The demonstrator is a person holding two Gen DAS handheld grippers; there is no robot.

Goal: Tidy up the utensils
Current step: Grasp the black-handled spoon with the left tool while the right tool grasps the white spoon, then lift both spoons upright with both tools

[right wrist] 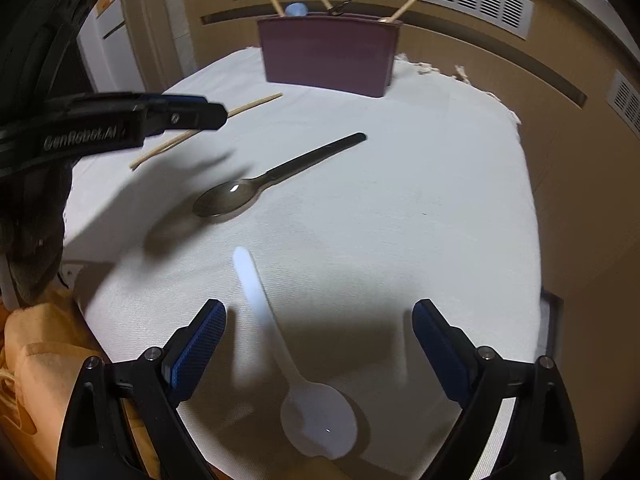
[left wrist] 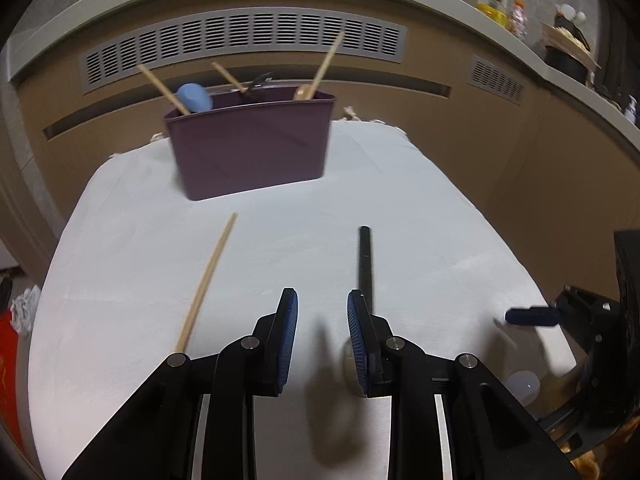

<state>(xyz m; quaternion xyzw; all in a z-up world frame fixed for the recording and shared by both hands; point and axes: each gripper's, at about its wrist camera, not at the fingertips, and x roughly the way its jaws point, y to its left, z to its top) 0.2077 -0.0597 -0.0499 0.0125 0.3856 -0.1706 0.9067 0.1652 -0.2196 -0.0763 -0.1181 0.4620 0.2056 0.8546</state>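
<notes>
**A:** Any writing readable? And what are the jaws doing?

**B:** Just "GenRobot.AI" along the left gripper [right wrist: 208, 114]. Its jaws are narrow with nothing between them; the black spoon [right wrist: 256, 186] lies just ahead. The right gripper [right wrist: 320, 320] is spread wide, the white spoon [right wrist: 276, 348] lying between its jaws, untouched.

**A:** The rest?

**B:** One chopstick [left wrist: 208, 276] left of the left jaws, and the maroon holder [left wrist: 252, 144] well ahead, on the white cloth [left wrist: 420, 208].

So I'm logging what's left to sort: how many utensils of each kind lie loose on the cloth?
Black spoon: 1
White spoon: 1
Wooden chopstick: 1
Total: 3 loose on the white cloth
</notes>
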